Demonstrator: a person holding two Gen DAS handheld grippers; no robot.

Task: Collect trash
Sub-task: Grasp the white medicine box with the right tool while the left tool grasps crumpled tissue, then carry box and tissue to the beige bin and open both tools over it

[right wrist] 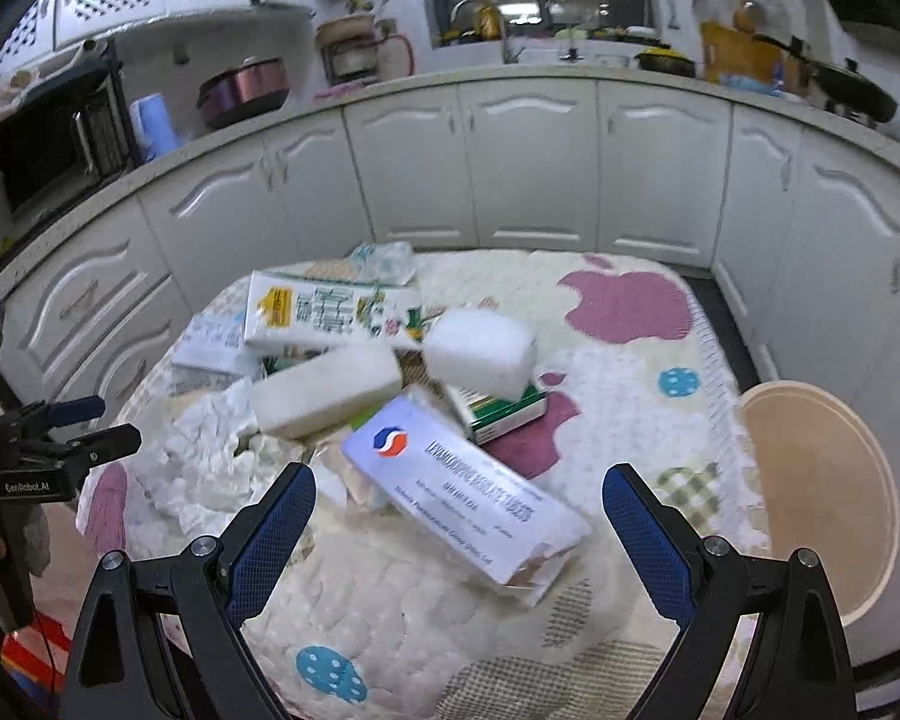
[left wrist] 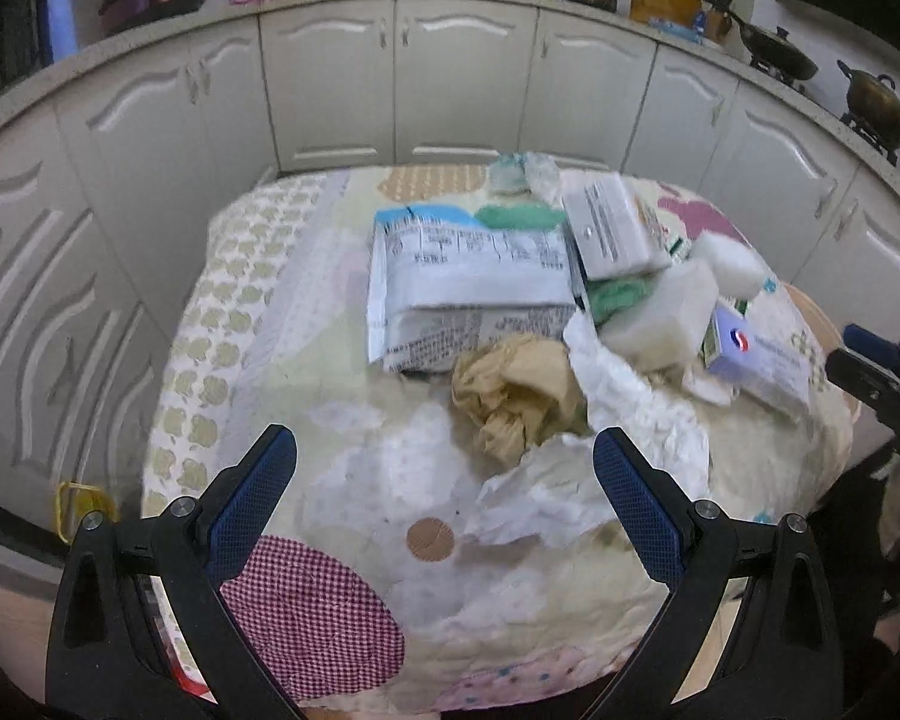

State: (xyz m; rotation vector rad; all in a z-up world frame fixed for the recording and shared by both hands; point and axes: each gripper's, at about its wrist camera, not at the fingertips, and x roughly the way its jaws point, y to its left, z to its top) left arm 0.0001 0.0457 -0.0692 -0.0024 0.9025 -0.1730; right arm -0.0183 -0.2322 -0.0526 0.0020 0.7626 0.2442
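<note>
A pile of trash lies on a quilted table cover [left wrist: 282, 324]. In the left wrist view my left gripper [left wrist: 444, 462] is open and empty, just short of a crumpled tan paper [left wrist: 510, 390] and crumpled white paper [left wrist: 618, 426]. Behind them lie a large printed carton [left wrist: 468, 276], a grey box [left wrist: 612, 228], white foam blocks [left wrist: 660, 312] and a lilac box [left wrist: 756, 360]. In the right wrist view my right gripper [right wrist: 459, 504] is open and empty, with the lilac medicine box [right wrist: 462, 492] between its fingers. Foam blocks [right wrist: 330, 390], a green box [right wrist: 498, 414] and a milk carton [right wrist: 324, 312] lie beyond.
A beige round bin [right wrist: 822, 498] stands at the table's right edge. White kitchen cabinets [left wrist: 462, 78] curve around the far side, with pots on the counter. My right gripper shows at the right edge of the left wrist view [left wrist: 876, 372]; my left gripper shows at the left of the right wrist view [right wrist: 84, 432].
</note>
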